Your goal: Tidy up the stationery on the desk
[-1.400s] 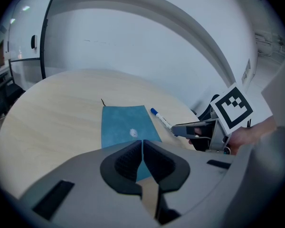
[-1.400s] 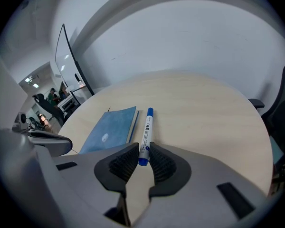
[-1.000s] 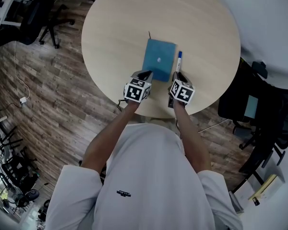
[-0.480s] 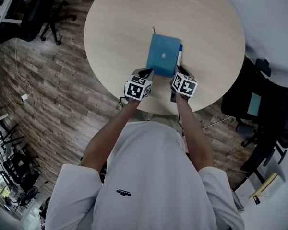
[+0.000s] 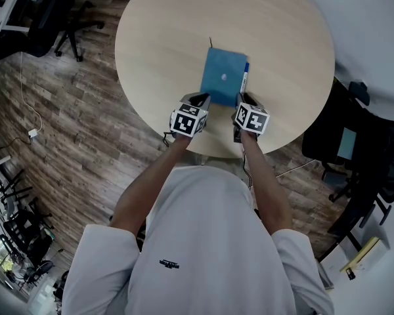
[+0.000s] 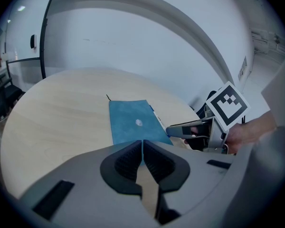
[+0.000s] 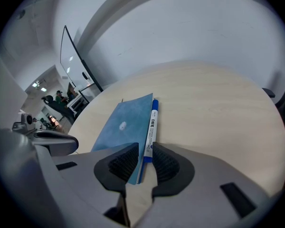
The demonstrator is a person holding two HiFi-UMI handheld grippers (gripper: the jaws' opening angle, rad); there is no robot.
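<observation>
A blue notebook (image 5: 223,76) lies flat on the round wooden table (image 5: 164,38). A blue and white pen (image 5: 244,79) lies along its right edge, touching it. My right gripper (image 5: 243,99) is at the pen's near end. Its jaws stand narrowly open around the pen (image 7: 152,120), which rests against the right pad, and a gap with the notebook's corner (image 7: 133,167) shows on the left. My left gripper (image 5: 200,100) is shut and holds nothing, just short of the notebook's near edge (image 6: 133,122). The right gripper (image 6: 195,129) also shows in the left gripper view.
Both grippers are near the table's front edge (image 5: 217,155), close to the person. Black office chairs stand on the wood floor at the right (image 5: 345,143) and at the upper left (image 5: 56,21). A thin dark strand (image 5: 210,42) pokes out at the notebook's far end.
A second ago the pen lay apart from the notebook; now it rests against the right edge. Both grippers are slightly further in over the table. Almost nothing has moved in the last half second.
</observation>
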